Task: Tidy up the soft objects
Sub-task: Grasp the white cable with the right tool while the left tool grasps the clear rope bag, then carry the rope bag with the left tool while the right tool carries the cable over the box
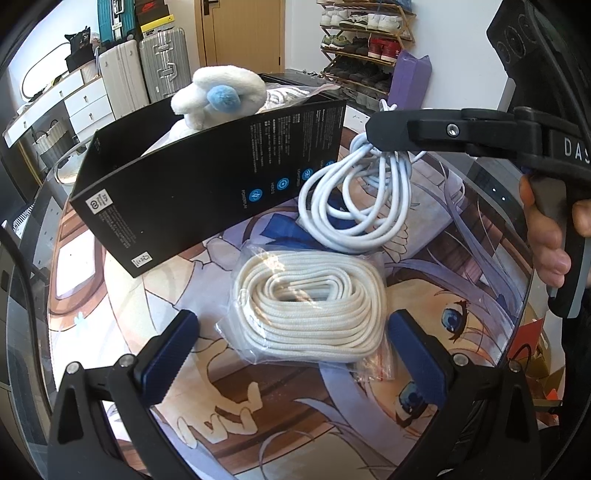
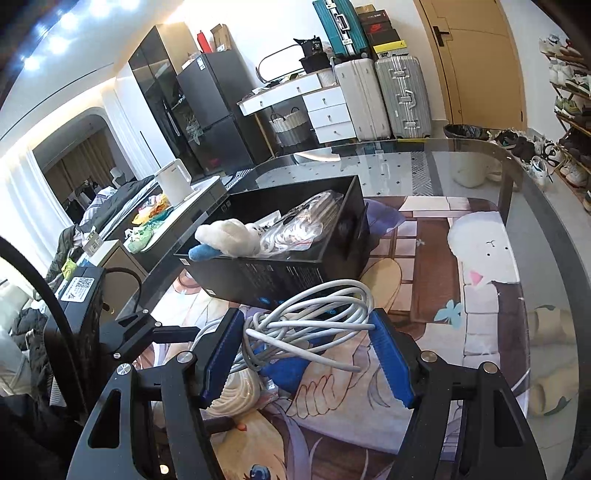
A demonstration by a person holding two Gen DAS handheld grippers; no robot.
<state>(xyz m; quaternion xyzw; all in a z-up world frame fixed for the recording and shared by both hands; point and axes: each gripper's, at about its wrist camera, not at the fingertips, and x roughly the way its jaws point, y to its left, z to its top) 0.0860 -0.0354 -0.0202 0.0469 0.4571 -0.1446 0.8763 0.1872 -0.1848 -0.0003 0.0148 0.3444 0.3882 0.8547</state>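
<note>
A coiled white cable [image 1: 354,199] hangs from my right gripper [image 1: 384,144], which is shut on it and holds it just above the printed mat [image 1: 295,424]. In the right wrist view the cable [image 2: 314,317] sits between the blue pads [image 2: 391,362]. A bagged cream rope coil [image 1: 310,310] lies on the mat between the fingers of my open left gripper [image 1: 295,354]; its edge shows in the right wrist view [image 2: 236,395]. A black box [image 1: 207,188] holds a white and blue plush toy [image 1: 221,96] and a clear bag [image 2: 306,225].
The glass table [image 2: 546,206] carries the mat. Suitcases [image 2: 384,96], a white drawer unit [image 2: 325,110], a shoe rack [image 1: 365,40] and a wooden door [image 1: 240,33] stand behind. A purple bag [image 1: 410,81] sits beyond the table. A dark fridge [image 2: 218,107] stands at the left.
</note>
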